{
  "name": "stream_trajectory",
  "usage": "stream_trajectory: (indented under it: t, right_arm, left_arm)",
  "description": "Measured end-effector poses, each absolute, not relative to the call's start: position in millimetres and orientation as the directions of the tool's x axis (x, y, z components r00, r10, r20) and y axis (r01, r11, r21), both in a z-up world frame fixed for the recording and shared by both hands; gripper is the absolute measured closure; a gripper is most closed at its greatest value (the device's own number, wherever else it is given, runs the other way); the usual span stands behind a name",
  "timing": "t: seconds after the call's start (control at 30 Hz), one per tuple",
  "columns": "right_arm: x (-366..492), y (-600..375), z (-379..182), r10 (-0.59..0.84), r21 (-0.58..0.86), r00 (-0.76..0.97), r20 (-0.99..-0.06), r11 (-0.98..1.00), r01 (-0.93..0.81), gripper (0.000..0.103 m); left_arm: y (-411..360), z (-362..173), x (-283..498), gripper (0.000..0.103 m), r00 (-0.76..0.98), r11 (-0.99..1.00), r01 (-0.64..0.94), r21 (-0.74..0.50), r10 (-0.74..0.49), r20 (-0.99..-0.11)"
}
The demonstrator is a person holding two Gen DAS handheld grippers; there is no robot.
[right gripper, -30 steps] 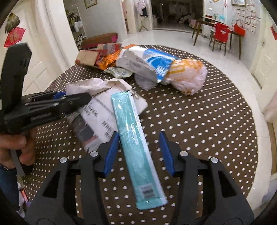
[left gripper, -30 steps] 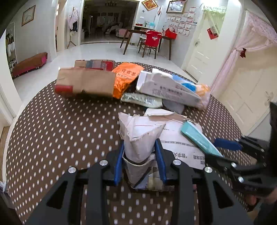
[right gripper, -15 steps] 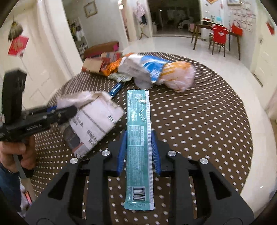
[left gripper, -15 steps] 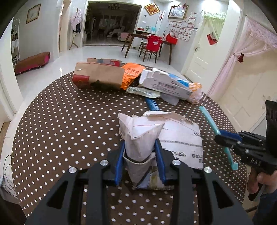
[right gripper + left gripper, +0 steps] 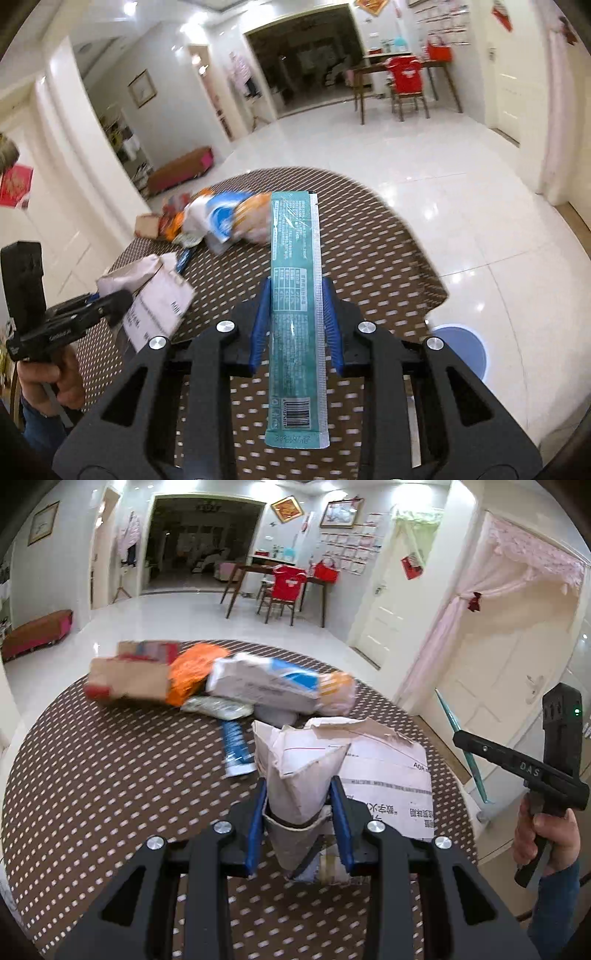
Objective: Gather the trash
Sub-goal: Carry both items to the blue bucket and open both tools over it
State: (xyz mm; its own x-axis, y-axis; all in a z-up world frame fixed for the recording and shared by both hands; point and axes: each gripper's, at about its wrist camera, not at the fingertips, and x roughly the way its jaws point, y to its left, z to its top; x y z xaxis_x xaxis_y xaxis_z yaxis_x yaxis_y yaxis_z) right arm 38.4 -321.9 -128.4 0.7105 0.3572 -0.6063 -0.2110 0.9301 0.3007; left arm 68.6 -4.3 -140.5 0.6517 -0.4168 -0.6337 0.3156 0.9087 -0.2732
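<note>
My left gripper [image 5: 298,808] is shut on a crumpled white mailer bag [image 5: 303,768] and holds it just above the brown dotted round table [image 5: 110,775]. My right gripper [image 5: 295,306] is shut on a long teal wrapper [image 5: 295,258], which is lifted over the table's edge with its barcode end toward the camera. In the left wrist view the right gripper [image 5: 466,743] hangs off to the right with the teal wrapper [image 5: 448,716] edge-on. The right wrist view has the left gripper [image 5: 118,301] and the mailer [image 5: 159,299] at the left.
A pile of trash lies at the table's far side: a brown paper bag [image 5: 129,679], an orange bag [image 5: 192,672], a white and blue bag [image 5: 266,683]. A blue tube [image 5: 236,746] lies nearer. A round blue object [image 5: 461,350] sits on the floor beside the table.
The right gripper closed on the teal wrapper, lifted it off the table and swung away to the right. The left gripper rose a little with the mailer, uncovering the blue tube.
</note>
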Motion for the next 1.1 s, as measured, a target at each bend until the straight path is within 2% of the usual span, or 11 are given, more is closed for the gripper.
stream_trajectory:
  t: [0.3, 0.5, 0.63, 0.67, 0.7, 0.87, 1.1]
  right_arm:
    - [47, -426, -141, 0.241, 0.371, 0.764, -0.598, 0.929, -0.003, 0.076]
    - [70, -489, -203, 0.170, 0.392, 0.695, -0.699, 0.903, 0.173, 0.076]
    - [89, -513, -253, 0.193, 0.432, 0.635, -0.748, 0.868, 0.244, 0.073]
    - [94, -519, -267, 0.212, 0.451, 0.616, -0.759, 0.853, 0.262, 0.059]
    - [96, -527, -277, 0.220, 0.464, 0.603, -0.767, 0.839, 0.283, 0.038]
    - [88, -559, -292, 0.214, 0.514, 0.614, -0.760, 0.776, 0.365, 0.029]
    - [55, -601, -243, 0.141, 0.549, 0.709, -0.691, 0.740, 0.389, 0.022]
  left_arm:
    - [-63, -127, 85, 0.071, 0.640, 0.882, 0.387, -0.270, -0.468, -0.609]
    - [-104, -127, 103, 0.071, 0.608, 0.864, 0.430, -0.262, -0.492, -0.623]
    - [-139, -128, 118, 0.071, 0.579, 0.847, 0.472, -0.245, -0.507, -0.639]
    - [-151, -129, 122, 0.071, 0.569, 0.841, 0.485, -0.238, -0.510, -0.645]
    - [-161, -130, 127, 0.071, 0.559, 0.836, 0.498, -0.232, -0.513, -0.651]
    - [-222, -139, 152, 0.071, 0.490, 0.798, 0.568, -0.203, -0.526, -0.695]
    - [-306, -166, 184, 0.071, 0.361, 0.724, 0.665, -0.183, -0.526, -0.770]
